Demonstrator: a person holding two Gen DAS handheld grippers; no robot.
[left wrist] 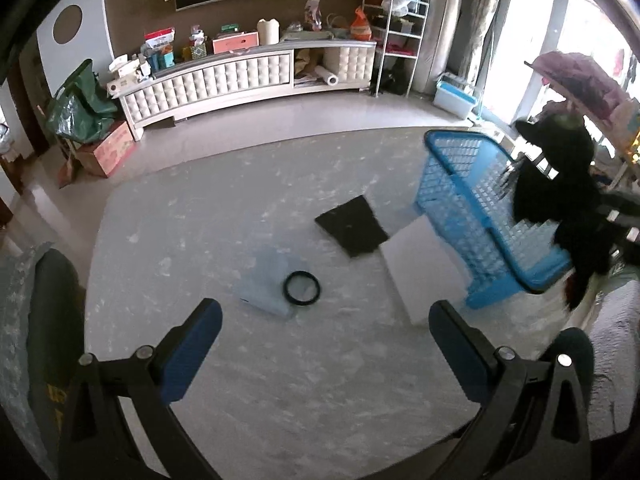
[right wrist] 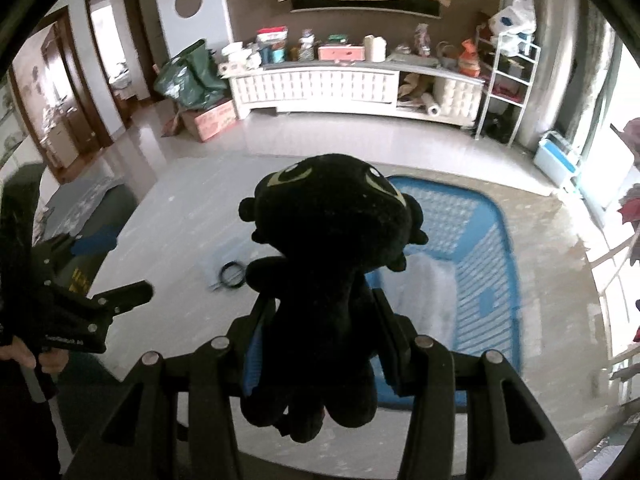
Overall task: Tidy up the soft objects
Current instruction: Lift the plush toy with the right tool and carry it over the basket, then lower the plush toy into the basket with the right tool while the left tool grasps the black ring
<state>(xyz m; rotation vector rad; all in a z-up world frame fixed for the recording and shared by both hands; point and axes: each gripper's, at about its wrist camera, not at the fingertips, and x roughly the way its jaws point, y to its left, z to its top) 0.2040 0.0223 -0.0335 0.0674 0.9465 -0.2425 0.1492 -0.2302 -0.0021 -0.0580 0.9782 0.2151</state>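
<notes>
A black plush dragon (right wrist: 328, 264) with green eyes hangs between the pads of my right gripper (right wrist: 320, 312), which is shut on its body. It is held in the air just left of a blue plastic basket (right wrist: 500, 264) with something white inside. In the left wrist view the same plush dragon (left wrist: 560, 184) hangs over the blue basket (left wrist: 472, 208) at the right. My left gripper (left wrist: 324, 320) stands wide open and holds nothing, above the grey table (left wrist: 240, 380). On the table lie a black cloth (left wrist: 352, 226), a white foam sheet (left wrist: 424, 272) and a black ring (left wrist: 302, 286) on a pale blue cloth (left wrist: 264, 284).
A long white cabinet (left wrist: 224, 80) loaded with boxes lines the far wall, with a metal shelf rack (left wrist: 400, 40) beside it. A green bag (left wrist: 80, 104) and a cardboard box (left wrist: 108, 152) stand on the floor at the left. A person's hand (right wrist: 24, 356) holds the left gripper's handle.
</notes>
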